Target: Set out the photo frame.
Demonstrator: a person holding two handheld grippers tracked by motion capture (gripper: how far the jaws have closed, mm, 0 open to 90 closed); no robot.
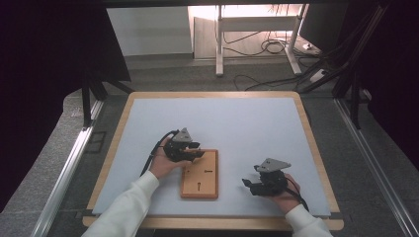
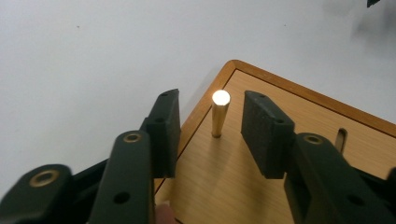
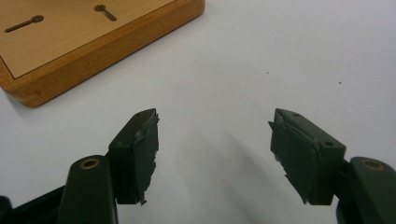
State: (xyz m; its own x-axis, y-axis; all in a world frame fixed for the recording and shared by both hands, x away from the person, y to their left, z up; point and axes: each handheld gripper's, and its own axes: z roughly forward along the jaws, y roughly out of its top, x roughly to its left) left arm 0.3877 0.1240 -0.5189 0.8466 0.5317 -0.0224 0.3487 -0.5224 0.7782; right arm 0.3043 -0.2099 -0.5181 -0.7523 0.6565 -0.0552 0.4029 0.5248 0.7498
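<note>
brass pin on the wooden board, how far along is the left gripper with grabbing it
Done: the left gripper is lined up, its open jaws standing either side of the upright brass pin near a corner of the wooden board. In hand: the approach; neither jaw touches the pin. Left: closing on it and whatever follows. The right gripper waits open over the white mat, beside the board.

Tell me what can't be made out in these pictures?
- High view: the brass peg under the left gripper is hidden by it.
- Left gripper view: the brass peg has its top washed out by glare.
- Right gripper view: the wooden board is cut off by the top and left edges.
</note>
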